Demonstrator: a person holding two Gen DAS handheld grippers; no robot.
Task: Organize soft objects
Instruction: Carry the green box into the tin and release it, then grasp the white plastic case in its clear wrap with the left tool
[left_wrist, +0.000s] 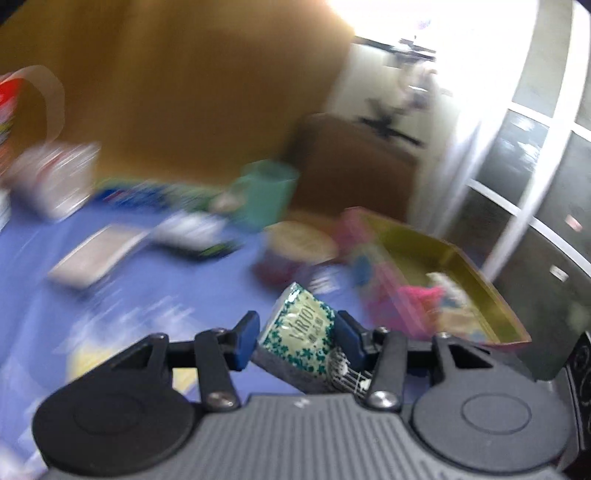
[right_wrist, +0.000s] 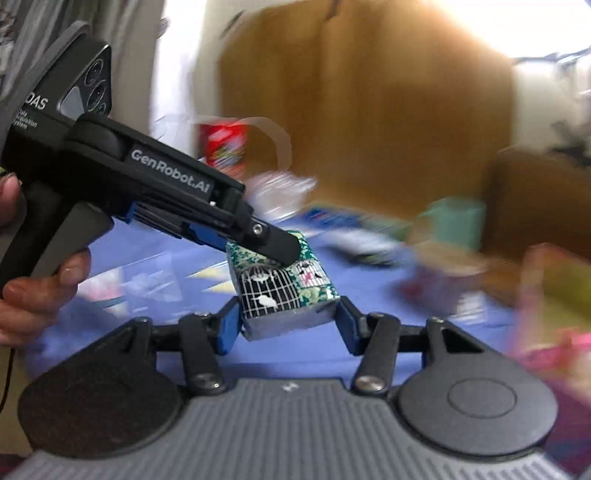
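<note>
Item: small soft tissue packet, green floral print with birdcage picture (right_wrist: 282, 284), low centre of both wrist views.
Handling: likely light, squashy, slick wrapper; take it across the short sides.
Left claw (left_wrist: 295, 338): you have it clamped on the packet.
Right claw (right_wrist: 286, 319): pads flank the packet's near end; contact unclear.
Surface: blue counter (left_wrist: 140, 288) below.

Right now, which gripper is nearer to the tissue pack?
Left. The left gripper clamps the tissue pack in its jaws; the right gripper only flanks its lower end, contact unclear.
</note>
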